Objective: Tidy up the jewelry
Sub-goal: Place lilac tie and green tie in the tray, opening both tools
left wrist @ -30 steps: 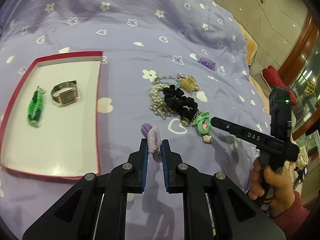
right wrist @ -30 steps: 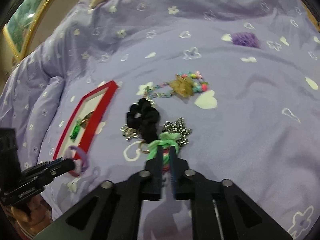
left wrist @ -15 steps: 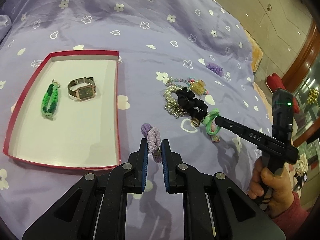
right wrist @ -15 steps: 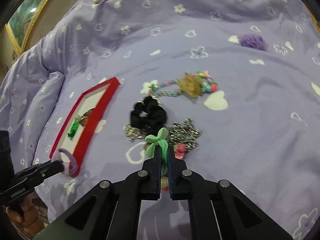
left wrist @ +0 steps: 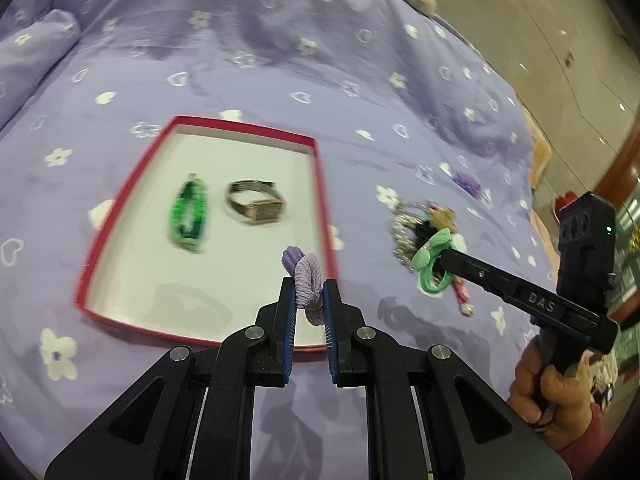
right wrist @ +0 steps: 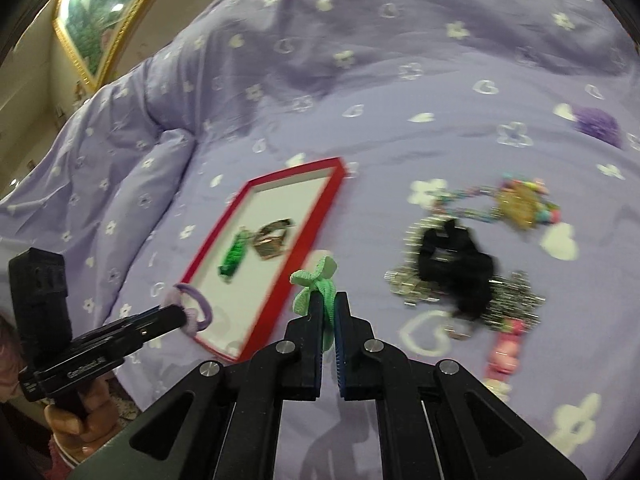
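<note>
Left wrist view counts two pieces inside the red-rimmed tray (left wrist: 320,184): one green braided bracelet (left wrist: 189,216) and one wristwatch (left wrist: 256,206), side by side, not touching. One lilac hair tie (left wrist: 306,276) is clamped between the fingers of my left gripper (left wrist: 309,300), raised over the tray's near right corner. One mint-green hair tie (right wrist: 316,284) is pinched in my right gripper (right wrist: 328,312), lifted clear of the purple bedspread (right wrist: 400,80), just right of the tray's long edge. One heap of jewelry (right wrist: 460,272) lies on the bedspread to the right: a black scrunchie, silver chains, a beaded strand, a pink charm. One purple scrunchie (right wrist: 596,124) sits well apart. Both grippers tilt downward, each gripped from below by a hand (left wrist: 548,392).
</note>
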Available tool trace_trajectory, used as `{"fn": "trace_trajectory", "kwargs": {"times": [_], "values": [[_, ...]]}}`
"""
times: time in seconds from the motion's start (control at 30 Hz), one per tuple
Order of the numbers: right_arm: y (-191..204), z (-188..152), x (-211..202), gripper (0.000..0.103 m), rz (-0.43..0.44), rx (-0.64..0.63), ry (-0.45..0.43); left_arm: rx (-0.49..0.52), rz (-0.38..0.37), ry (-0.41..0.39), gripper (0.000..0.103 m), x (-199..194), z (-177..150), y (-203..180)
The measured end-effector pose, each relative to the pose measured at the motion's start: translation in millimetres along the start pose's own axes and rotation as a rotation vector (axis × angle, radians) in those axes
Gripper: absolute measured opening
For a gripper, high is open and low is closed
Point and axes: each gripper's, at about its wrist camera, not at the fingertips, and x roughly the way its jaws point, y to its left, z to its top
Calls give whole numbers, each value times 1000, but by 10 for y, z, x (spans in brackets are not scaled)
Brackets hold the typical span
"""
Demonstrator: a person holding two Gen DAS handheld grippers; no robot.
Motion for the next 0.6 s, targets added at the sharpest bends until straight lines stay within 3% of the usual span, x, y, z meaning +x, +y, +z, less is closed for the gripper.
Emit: {"fn": "trace_trajectory", "kwargs": {"times": [0.33,0.6], "values": [[597,97,574,5,101,-81,76,-65,59,-14,11,13,129,516],[727,168,1078,5,105,-94,156,-93,98,36,11,324,243,852]]}}
